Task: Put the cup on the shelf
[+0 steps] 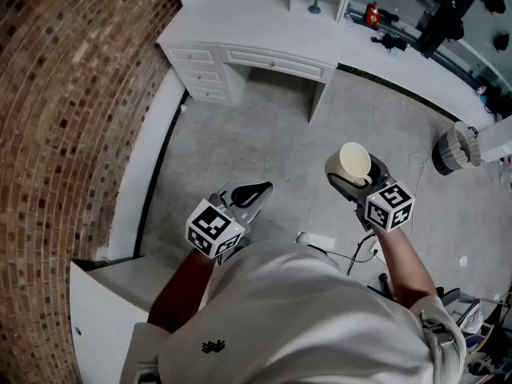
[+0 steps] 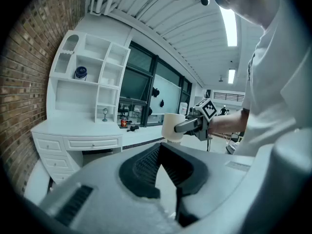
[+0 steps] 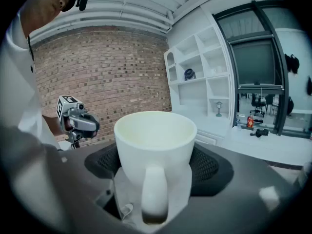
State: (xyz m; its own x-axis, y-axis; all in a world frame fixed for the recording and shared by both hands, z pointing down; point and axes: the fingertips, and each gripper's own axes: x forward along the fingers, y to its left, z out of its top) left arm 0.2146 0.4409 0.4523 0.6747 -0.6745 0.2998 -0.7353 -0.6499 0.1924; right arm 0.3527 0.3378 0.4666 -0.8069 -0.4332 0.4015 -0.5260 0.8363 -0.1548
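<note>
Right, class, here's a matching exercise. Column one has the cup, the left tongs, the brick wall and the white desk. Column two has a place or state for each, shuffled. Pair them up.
Things:
1. cup
2. left tongs
3. brick wall
4. white desk

Places or states:
A. closed, nothing between them
B. red-brown, on the person's left
C. gripped in the right tongs, rim up
D. ahead of the person, with drawers

Pairs: 1-C, 2-A, 3-B, 4-D
</note>
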